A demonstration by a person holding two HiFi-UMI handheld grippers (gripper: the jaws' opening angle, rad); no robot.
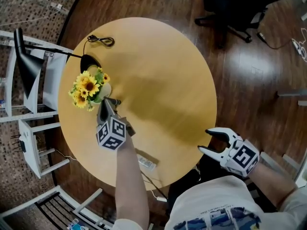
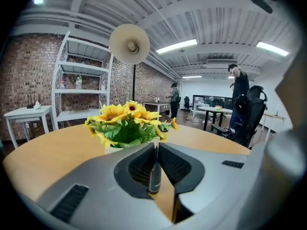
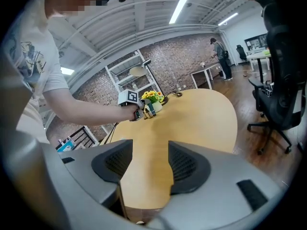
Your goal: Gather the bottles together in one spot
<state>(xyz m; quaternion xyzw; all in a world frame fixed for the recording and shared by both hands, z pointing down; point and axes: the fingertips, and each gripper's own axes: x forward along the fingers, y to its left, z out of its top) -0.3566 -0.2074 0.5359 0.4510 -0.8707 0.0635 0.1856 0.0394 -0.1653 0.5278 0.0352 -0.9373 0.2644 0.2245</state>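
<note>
No bottle shows clearly in any view. A pot of yellow sunflowers [image 1: 88, 90] stands at the left of the round wooden table [image 1: 158, 71]. My left gripper [image 1: 112, 103] is shut with its tips right beside the pot, and the flowers [image 2: 125, 123] fill the space just past its tips [image 2: 156, 145]. A thin dark rod shows in the slit between its pads; I cannot tell what it is. In the right gripper view, small things [image 3: 148, 109] by the pot are too small to name. My right gripper [image 1: 204, 140] hangs open and empty off the table's front right edge, jaws wide [image 3: 149, 150].
A black desk lamp [image 1: 29, 61] leans over the table's left side, its shade [image 2: 129, 43] above the flowers. A black cable [image 1: 100, 40] lies at the back left. A pale flat bar [image 1: 146, 163] lies at the front edge. White shelving [image 1: 33, 143] is left, an office chair [image 1: 240, 8] beyond.
</note>
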